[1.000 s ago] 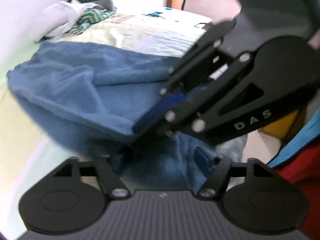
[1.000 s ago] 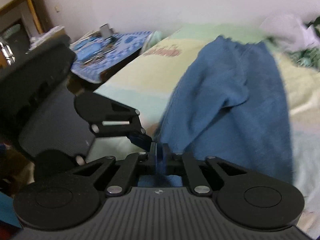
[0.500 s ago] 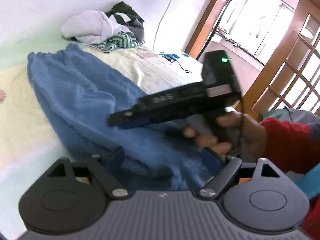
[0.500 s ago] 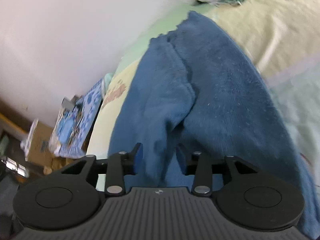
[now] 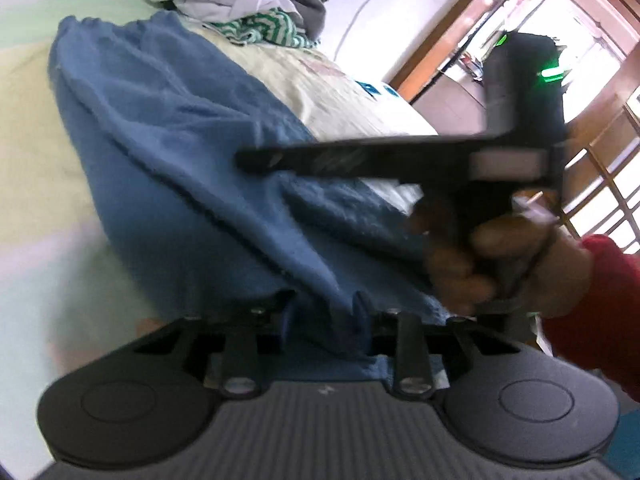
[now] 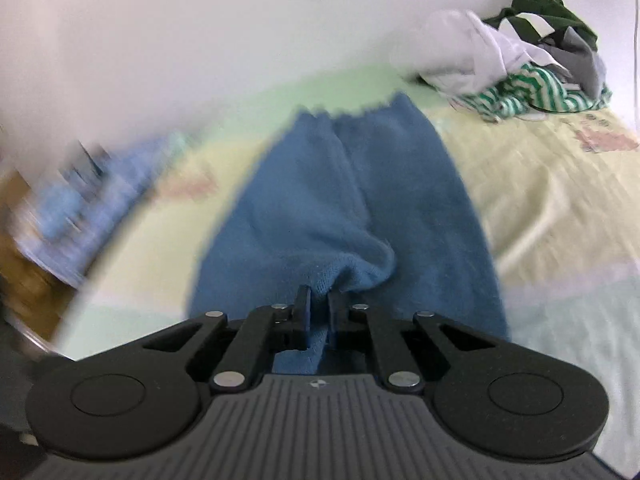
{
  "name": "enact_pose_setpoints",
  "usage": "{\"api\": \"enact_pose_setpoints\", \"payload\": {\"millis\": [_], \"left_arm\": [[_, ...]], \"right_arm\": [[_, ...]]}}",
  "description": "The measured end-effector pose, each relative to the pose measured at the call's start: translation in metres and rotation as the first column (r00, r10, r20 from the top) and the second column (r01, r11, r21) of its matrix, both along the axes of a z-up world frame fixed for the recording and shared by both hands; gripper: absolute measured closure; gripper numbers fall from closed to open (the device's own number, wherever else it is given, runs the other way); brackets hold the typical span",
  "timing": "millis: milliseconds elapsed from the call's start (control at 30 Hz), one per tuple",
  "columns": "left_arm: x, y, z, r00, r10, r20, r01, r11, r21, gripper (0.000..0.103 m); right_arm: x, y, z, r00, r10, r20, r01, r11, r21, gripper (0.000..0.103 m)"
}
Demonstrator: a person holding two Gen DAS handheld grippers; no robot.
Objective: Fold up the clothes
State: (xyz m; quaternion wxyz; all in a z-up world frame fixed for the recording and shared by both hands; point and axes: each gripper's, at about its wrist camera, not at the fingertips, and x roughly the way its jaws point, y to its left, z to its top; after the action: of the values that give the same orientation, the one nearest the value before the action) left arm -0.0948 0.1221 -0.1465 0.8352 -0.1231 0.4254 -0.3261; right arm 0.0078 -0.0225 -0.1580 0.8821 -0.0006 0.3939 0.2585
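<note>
Grippers, left and right, pinching blue garment on bed.

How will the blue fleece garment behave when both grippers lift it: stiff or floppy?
Probably floppy: the blue fleece garment bunches into folds where the right gripper pinches it. Its fuzzy surface likely resists slipping. In the left gripper it drapes and sags, so unheld parts may trail on the bed.
</note>
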Motion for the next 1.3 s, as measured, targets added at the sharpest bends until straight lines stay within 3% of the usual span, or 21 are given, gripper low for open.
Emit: {"api": "enact_pose_setpoints", "payload": {"millis": [67,233,400,533,567,633,700,800,867,900,933,967,1000,1033,1067,1100,1167,1300], "left_arm": [[0.003,-0.001,-0.005,1.000,-0.001,-0.010,0.001,1.000,0.004,0.079],[0.001,0.003,-0.010,1.000,0.008,-0.028,-0.008,1.000,0.004,0.089],[-0.010,0.011,-0.005,0.997,0.066,-0.040,-0.066,0.998,-0.003,0.092],[-0.014,0.006,-0.004,0.993,0.101,-0.053,-0.100,0.994,0.033,0.091],[-0.014,0.004,-0.004,0.992,0.108,-0.062,-0.106,0.994,0.028,0.088],[-0.012,0.001,0.000,0.991,0.119,-0.058,-0.117,0.993,0.023,0.069],[-0.010,-0.005,0.006,0.990,0.136,-0.043,-0.135,0.990,0.028,0.037],[-0.004,-0.010,0.007,0.983,0.176,-0.053,-0.175,0.984,0.022,0.034],[0.003,-0.013,0.002,0.974,0.210,-0.085,-0.210,0.978,0.016,0.038],[0.006,-0.015,-0.001,0.970,0.224,-0.097,-0.223,0.975,0.026,0.046],[0.009,-0.017,-0.003,0.966,0.238,-0.103,-0.234,0.971,0.045,0.056],[0.009,-0.017,-0.004,0.963,0.248,-0.102,-0.243,0.968,0.054,0.073],[0.009,-0.016,-0.004,0.961,0.257,-0.101,-0.252,0.966,0.064,0.086],[0.010,-0.016,-0.004,0.958,0.267,-0.099,-0.261,0.963,0.074,0.090],[0.010,-0.015,-0.004,0.956,0.277,-0.098,-0.270,0.959,0.083,0.095],[0.009,-0.015,-0.004,0.954,0.284,-0.095,-0.276,0.957,0.092,0.097],[0.002,-0.011,0.001,0.956,0.283,-0.081,-0.274,0.956,0.103,0.097],[-0.006,-0.003,-0.002,0.957,0.273,-0.095,-0.264,0.960,0.099,0.097]], "right_arm": [[0.002,-0.003,-0.008,1.000,0.004,-0.002,-0.004,1.000,0.002,0.091],[0.000,-0.029,0.007,0.999,-0.025,-0.028,0.027,0.997,0.078,0.076],[-0.023,-0.053,0.019,0.992,0.069,-0.105,-0.056,0.991,0.122,0.072],[-0.033,-0.051,0.016,0.982,0.167,-0.085,-0.159,0.983,0.091,0.067],[-0.030,-0.051,0.015,0.983,0.162,-0.080,-0.154,0.983,0.103,0.065],[-0.010,-0.053,0.010,0.981,0.130,-0.142,-0.100,0.975,0.198,0.063],[0.012,-0.056,0.005,0.971,0.102,-0.215,-0.035,0.956,0.292,0.064],[0.038,-0.057,-0.002,0.968,0.041,-0.247,0.046,0.942,0.334,0.062],[0.052,-0.054,-0.007,0.962,0.027,-0.271,0.071,0.936,0.344,0.062],[0.058,-0.053,-0.009,0.959,0.021,-0.283,0.082,0.934,0.348,0.062],[0.063,-0.050,-0.012,0.958,0.010,-0.286,0.088,0.941,0.327,0.063],[0.065,-0.046,-0.014,0.960,-0.003,-0.282,0.089,0.952,0.292,0.064],[0.065,-0.044,-0.014,0.963,-0.011,-0.268,0.084,0.960,0.266,0.072],[0.066,-0.042,-0.014,0.968,-0.016,-0.252,0.079,0.967,0.244,0.085],[0.063,-0.044,-0.010,0.975,-0.014,-0.221,0.068,0.969,0.236,0.092],[0.060,-0.047,-0.005,0.983,-0.011,-0.185,0.054,0.971,0.231,0.101],[0.053,-0.053,0.004,0.994,-0.003,-0.112,0.028,0.975,0.221,0.102],[0.053,-0.053,0.004,0.998,0.004,-0.064,0.007,0.985,0.174,0.102]]}}
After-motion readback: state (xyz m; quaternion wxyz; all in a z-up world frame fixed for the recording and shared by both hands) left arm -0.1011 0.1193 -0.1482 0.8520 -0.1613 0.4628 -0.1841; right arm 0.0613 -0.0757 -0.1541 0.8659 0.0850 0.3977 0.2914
